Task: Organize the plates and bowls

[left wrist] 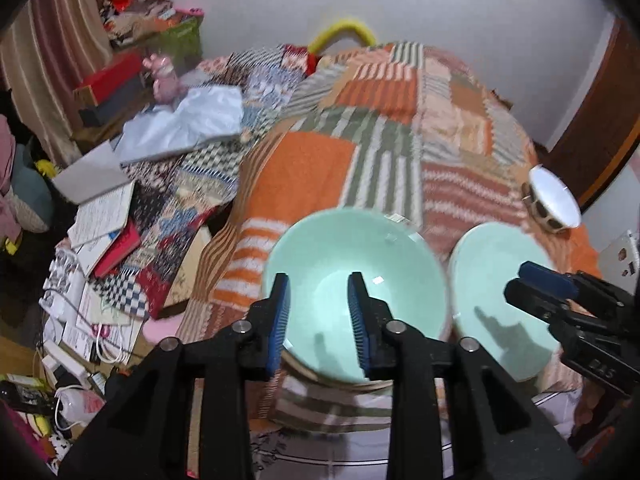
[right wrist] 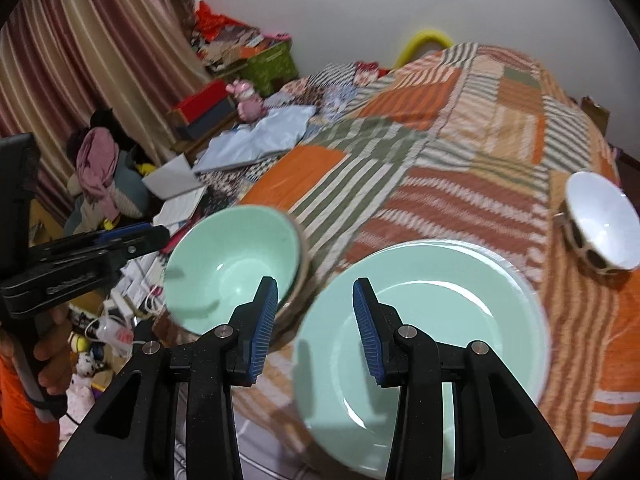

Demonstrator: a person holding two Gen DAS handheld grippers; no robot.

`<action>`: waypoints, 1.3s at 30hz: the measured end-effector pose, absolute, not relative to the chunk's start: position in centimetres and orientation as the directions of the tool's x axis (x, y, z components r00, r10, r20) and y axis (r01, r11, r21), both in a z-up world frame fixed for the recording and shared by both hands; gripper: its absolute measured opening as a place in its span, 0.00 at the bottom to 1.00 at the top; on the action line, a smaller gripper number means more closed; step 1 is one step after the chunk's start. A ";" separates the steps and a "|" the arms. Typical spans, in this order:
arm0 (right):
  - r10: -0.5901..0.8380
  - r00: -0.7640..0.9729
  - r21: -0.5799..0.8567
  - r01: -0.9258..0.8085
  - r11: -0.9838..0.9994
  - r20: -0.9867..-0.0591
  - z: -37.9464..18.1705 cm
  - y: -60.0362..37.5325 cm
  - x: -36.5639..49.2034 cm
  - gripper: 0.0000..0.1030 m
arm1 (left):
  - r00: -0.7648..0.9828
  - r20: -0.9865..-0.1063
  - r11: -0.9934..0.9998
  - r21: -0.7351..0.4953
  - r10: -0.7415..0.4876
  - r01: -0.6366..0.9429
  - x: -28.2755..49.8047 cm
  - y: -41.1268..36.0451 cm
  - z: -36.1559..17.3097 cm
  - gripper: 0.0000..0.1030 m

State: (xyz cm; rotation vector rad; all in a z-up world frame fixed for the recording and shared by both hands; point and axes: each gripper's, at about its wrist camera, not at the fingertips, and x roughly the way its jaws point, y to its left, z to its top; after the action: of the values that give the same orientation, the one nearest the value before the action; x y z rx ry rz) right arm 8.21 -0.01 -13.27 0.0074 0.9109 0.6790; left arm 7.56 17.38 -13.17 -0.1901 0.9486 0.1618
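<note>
We tilt our left gripper (left wrist: pixel 319 320) down over the mint bowl (left wrist: pixel 352 264), jaws apart, empty; our right gripper (right wrist: pixel 315 330) angles over the mint plate (right wrist: pixel 440 320), likewise parted.

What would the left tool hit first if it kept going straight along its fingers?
Most likely the inside of the mint green bowl, which sits directly ahead of the left tool on the bed. Nothing shows between them, though depth is hard to judge.
</note>
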 end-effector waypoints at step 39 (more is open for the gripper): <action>0.243 0.648 0.252 -0.080 0.964 -0.722 -13.9 -22.9 15.9 0.45 | 0.556 -0.811 0.978 -0.086 -0.180 0.191 26.0 -5.3 -12.0 0.60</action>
State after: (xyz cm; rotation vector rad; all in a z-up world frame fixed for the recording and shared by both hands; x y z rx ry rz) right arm 15.95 -22.90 -13.90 0.2051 0.8472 0.1850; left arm 25.98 -5.30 -11.99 0.0126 0.9561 -0.2188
